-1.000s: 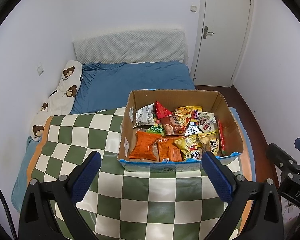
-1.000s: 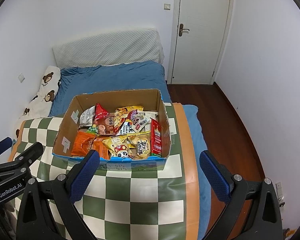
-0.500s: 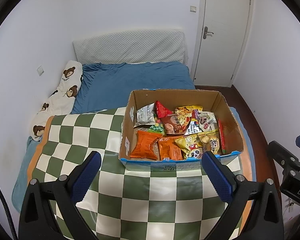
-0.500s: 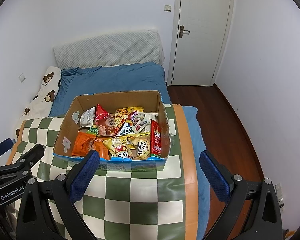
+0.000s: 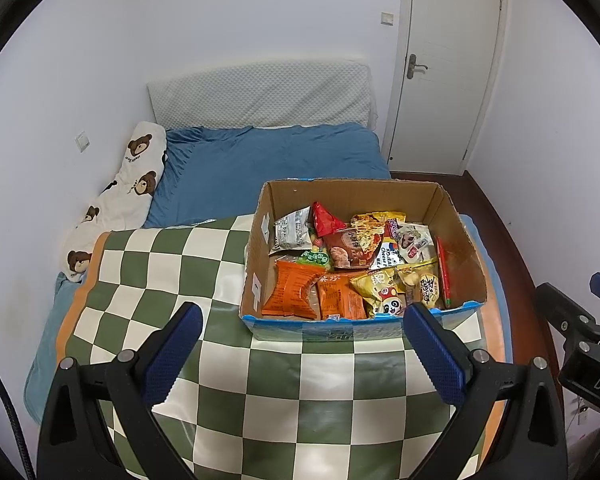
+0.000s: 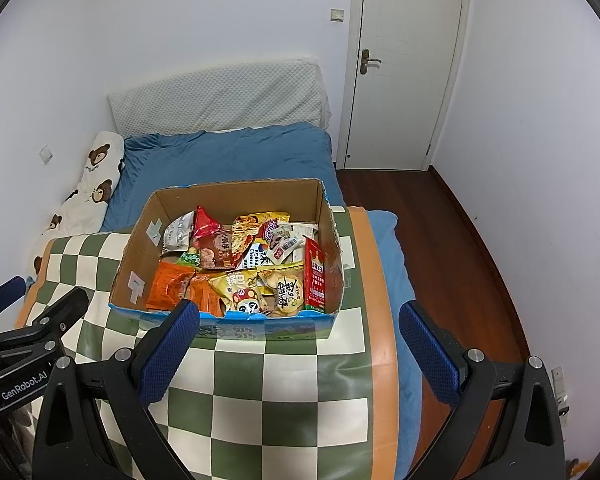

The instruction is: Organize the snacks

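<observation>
A cardboard box [image 5: 462, 232] full of snack packets stands on a green and white checked mat [image 5: 180, 272] on the bed. Inside lie orange packets [image 5: 292, 288], a yellow panda packet [image 5: 380, 292], a red packet [image 5: 326, 220] and a silver packet [image 5: 292, 232]. The box also shows in the right wrist view [image 6: 140, 248], with a tall red packet [image 6: 315, 276] at its right side. My left gripper [image 5: 300, 350] is open and empty, held above the mat in front of the box. My right gripper [image 6: 300, 344] is open and empty, in front of the box's right half.
A blue sheet [image 5: 268, 160] covers the bed beyond the box. A bear-print pillow [image 5: 116, 200] lies along the left wall. A white padded headboard [image 5: 260, 96] leans at the back. A shut white door [image 6: 408, 64] and dark wood floor [image 6: 460, 240] are to the right.
Both grippers have drifted slightly; the box sits a touch lower in the right wrist view. Nothing was taken hold of or let go.
</observation>
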A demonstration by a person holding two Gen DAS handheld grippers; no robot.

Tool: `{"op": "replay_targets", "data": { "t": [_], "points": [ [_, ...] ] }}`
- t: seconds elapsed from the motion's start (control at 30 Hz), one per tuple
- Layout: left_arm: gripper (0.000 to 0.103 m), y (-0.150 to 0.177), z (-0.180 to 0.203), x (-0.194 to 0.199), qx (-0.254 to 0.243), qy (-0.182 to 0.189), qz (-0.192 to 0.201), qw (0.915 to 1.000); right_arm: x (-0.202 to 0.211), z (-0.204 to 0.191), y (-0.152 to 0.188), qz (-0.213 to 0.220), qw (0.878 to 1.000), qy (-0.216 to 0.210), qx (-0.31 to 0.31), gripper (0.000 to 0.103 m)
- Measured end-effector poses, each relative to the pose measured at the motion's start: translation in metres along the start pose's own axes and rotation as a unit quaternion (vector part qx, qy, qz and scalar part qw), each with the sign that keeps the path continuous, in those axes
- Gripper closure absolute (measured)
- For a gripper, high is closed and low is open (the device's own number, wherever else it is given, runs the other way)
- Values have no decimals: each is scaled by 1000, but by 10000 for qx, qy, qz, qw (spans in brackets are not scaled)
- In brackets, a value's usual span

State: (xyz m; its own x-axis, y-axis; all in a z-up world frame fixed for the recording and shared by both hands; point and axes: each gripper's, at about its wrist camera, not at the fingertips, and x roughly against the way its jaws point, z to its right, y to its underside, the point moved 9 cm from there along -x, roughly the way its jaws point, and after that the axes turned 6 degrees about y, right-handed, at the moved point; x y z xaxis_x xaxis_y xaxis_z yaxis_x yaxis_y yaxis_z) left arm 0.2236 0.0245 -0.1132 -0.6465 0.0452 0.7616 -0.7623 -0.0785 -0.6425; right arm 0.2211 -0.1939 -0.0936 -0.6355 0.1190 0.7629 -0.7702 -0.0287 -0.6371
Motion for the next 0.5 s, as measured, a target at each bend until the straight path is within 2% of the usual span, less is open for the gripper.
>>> {"op": "replay_targets", "data": {
  "t": [0.5],
  "points": [
    [0, -1, 0, 4, -13, -4, 44, 10000, 2, -2, 1, -3, 10000, -11, -5, 1]
  ]
}}
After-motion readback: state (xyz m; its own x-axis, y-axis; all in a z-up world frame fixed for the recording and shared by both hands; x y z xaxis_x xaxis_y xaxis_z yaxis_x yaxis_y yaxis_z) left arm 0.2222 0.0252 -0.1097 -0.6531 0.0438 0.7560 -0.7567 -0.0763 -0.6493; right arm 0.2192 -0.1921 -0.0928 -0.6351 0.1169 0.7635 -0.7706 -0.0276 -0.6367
